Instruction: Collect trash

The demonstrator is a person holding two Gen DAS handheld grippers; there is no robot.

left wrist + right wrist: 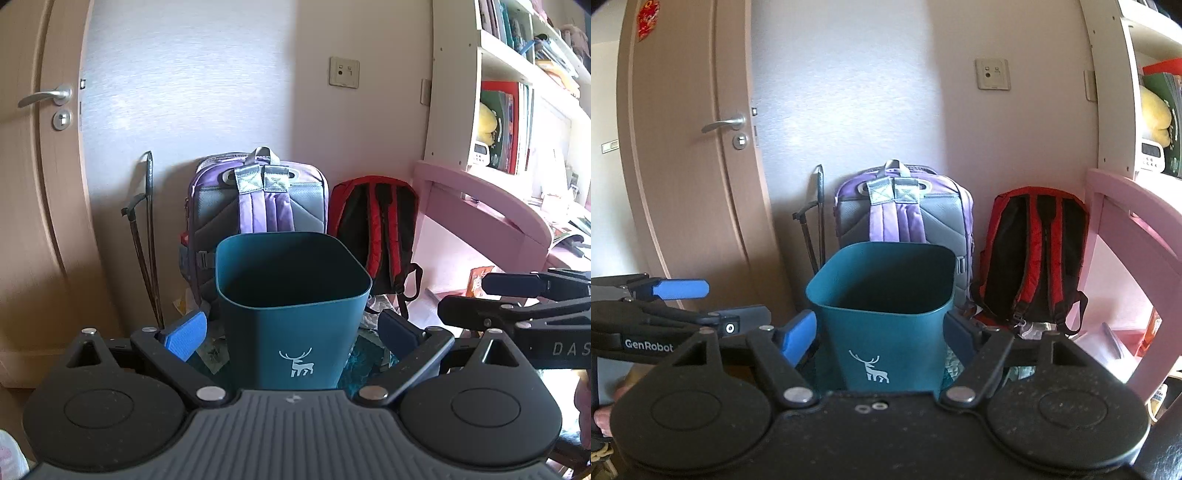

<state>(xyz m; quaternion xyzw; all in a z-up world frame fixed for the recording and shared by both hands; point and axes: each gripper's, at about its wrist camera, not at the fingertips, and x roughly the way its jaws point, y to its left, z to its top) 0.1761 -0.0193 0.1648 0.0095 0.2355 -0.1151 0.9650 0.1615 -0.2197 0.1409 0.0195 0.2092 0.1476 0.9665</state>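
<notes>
A teal bin [291,314] with a white deer mark stands on the floor straight ahead, its inside dark. My left gripper [290,332] is open, and its blue pads [184,336] frame the bin with a gap on each side. My right gripper [878,334] is open as well, and the teal bin [882,317] shows between its pads [799,336] without being pressed. Each gripper appears in the other's view: the right gripper [463,297] at the right edge, the left gripper [737,302] at the left edge. A crumpled scrap [1034,328] and an orange packet [476,280] lie on the floor.
Behind the bin a purple backpack [258,206] and a red backpack [376,229] lean on the wall. A folded stick [147,236] stands to their left beside the closed door [40,184]. A pink desk [491,218] with bookshelves [509,122] fills the right side.
</notes>
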